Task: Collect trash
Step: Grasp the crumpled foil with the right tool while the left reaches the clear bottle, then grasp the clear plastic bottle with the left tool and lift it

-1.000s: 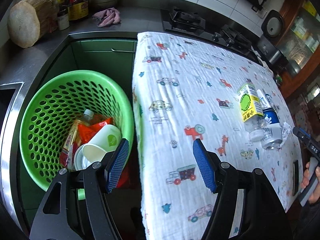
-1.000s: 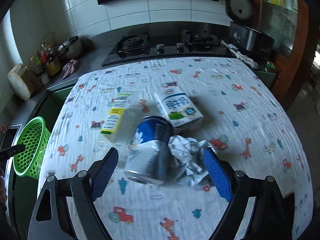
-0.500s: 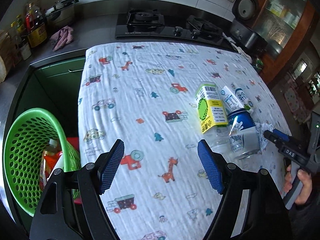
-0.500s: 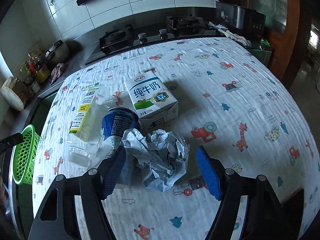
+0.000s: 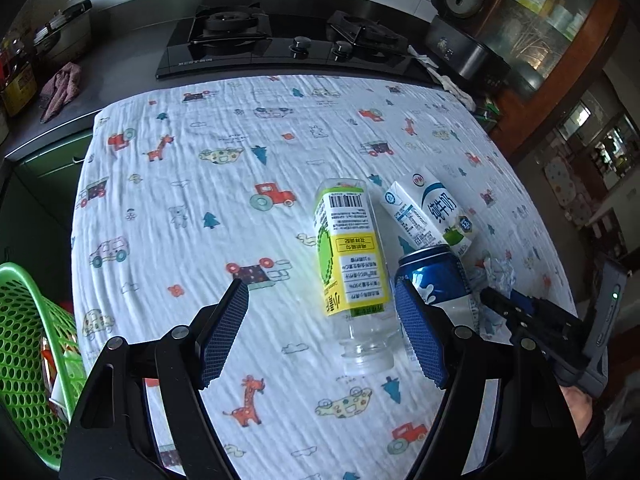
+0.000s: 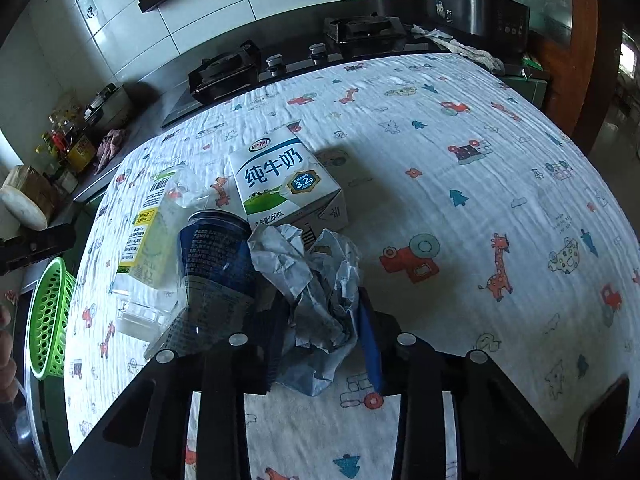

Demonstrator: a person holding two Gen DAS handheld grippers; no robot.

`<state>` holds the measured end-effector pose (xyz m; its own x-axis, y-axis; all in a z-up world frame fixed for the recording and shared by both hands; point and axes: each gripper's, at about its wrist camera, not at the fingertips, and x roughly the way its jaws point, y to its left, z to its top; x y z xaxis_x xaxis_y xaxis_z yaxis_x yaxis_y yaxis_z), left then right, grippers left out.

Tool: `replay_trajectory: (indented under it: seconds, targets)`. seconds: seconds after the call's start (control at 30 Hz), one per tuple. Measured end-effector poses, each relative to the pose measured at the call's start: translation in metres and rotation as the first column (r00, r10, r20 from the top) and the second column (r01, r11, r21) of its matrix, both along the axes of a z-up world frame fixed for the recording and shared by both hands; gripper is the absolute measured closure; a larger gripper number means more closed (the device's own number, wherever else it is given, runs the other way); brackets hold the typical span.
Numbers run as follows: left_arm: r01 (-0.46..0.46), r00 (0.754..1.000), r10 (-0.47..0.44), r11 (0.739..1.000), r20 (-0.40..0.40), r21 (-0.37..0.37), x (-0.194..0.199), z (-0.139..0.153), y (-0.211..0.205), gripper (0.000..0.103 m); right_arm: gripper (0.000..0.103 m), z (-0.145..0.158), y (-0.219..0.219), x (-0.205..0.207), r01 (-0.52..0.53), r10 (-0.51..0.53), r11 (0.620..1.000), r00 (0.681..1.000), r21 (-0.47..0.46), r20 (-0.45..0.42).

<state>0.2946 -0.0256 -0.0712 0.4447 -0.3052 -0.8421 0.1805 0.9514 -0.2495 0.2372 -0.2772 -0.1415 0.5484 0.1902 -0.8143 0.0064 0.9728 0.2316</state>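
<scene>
I'm swinging the left gripper [image 5: 320, 336] from the green basket [image 5: 28, 344] toward the plastic bottle [image 5: 352, 264] — fingers spread; right gripper [image 6: 324, 344] clamping the crumpled paper [image 6: 316, 280] on the table — risking nudging the touching blue can [image 6: 216, 256].

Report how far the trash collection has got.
Done: some trash already lies in the green basket. In hand: the right hand-held gripper is shut on the crumpled paper. Left: plastic bottle, blue can, milk carton; the left hand-held gripper is open.
</scene>
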Motion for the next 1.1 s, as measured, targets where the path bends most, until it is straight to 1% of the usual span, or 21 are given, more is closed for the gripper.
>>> replay_trajectory:
  seconds: [0.13,0.27,0.37,0.43,0.5,0.6,0.67,0.7,0.73,0.83,1.0,1.1]
  targets:
    - [0.016,1.000,-0.015,1.000,-0.019,0.013,0.018,-0.009,-0.020,0.028,0.076,0.005,-0.005,-0.005,0.009,-0.009,1.000,1.000,-0.012,0.014]
    - [0.018,0.999,-0.017,1.000,-0.049,0.025,0.035,-0.021,-0.035,0.028,0.076,0.011,-0.008,-0.012,0.010,-0.009,0.999,1.000,-0.041,0.029]
    - [0.015,0.997,-0.012,1.000,-0.077,0.028,0.045,-0.031,-0.042,0.029,0.076,0.015,-0.012,-0.018,0.013,-0.012,0.999,0.999,-0.046,0.037]
    - [0.013,0.996,-0.010,0.999,-0.087,0.029,0.049,-0.037,-0.046,0.033,0.076,0.017,-0.016,-0.022,0.019,-0.017,0.999,0.999,-0.045,0.043]
    - [0.016,0.995,-0.013,0.999,-0.101,0.029,0.052,-0.042,-0.049,0.042,0.076,0.019,-0.019,-0.026,0.023,-0.021,0.999,0.999,-0.045,0.046]
    - [0.012,0.993,-0.008,0.999,-0.118,0.037,0.055,-0.048,-0.053,0.048,0.076,0.020,-0.023,-0.030,0.026,-0.024,0.998,0.999,-0.051,0.045]
    - [0.007,0.992,-0.001,0.999,-0.126,0.044,0.056,-0.051,-0.055,0.049,0.076,0.020,-0.024,-0.032,0.029,-0.027,0.998,0.999,-0.056,0.045]
    - [0.006,0.991,0.000,0.999,-0.131,0.047,0.056,-0.054,-0.056,0.052,0.076,0.020,-0.025,-0.033,0.031,-0.028,0.998,0.999,-0.054,0.044]
    - [0.004,0.991,0.003,0.998,-0.132,0.055,0.056,-0.055,-0.056,0.054,0.076,0.019,-0.025,-0.034,0.031,-0.029,0.998,0.999,-0.053,0.044]
    - [0.005,0.992,0.002,0.998,-0.124,0.057,0.055,-0.055,-0.056,0.054,0.076,0.019,-0.025,-0.036,0.031,-0.029,0.998,0.999,-0.054,0.040]
    - [0.007,0.995,0.000,0.997,-0.096,0.075,0.049,-0.049,-0.052,0.056,0.076,0.021,-0.019,-0.040,0.020,-0.018,0.998,0.999,-0.054,0.042]
    - [0.009,0.997,-0.004,0.998,-0.083,0.058,0.041,-0.041,-0.043,0.057,0.076,0.024,-0.015,-0.041,0.011,-0.008,0.999,0.999,-0.053,0.051]
